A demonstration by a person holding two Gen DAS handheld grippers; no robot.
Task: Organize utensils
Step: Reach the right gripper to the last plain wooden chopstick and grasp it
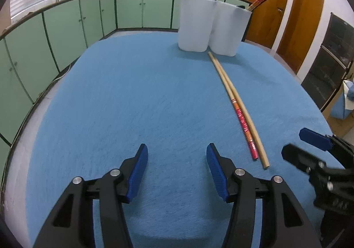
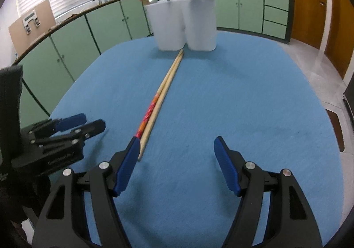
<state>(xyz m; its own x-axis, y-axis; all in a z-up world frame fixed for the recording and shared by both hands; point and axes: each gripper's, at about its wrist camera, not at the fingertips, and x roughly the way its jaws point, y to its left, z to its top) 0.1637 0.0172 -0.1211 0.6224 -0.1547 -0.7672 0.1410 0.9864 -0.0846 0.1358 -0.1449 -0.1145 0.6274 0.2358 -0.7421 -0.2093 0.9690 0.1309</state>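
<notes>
Blue cloth [image 1: 124, 97] fills the left wrist view under the left gripper [image 1: 177, 172], empty, fingers spread wide. 2 chopsticks [image 1: 239, 108] lie beside it, tips near the white holder [image 1: 212, 27]. Right wrist view alone shows the right gripper [image 2: 177, 166], also spread, its left finger [image 2: 128, 166] overlapping the chopsticks' near ends.

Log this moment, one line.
left tongs open, empty | right tongs open, empty | two chopsticks on blue cloth | white holder upright
</notes>
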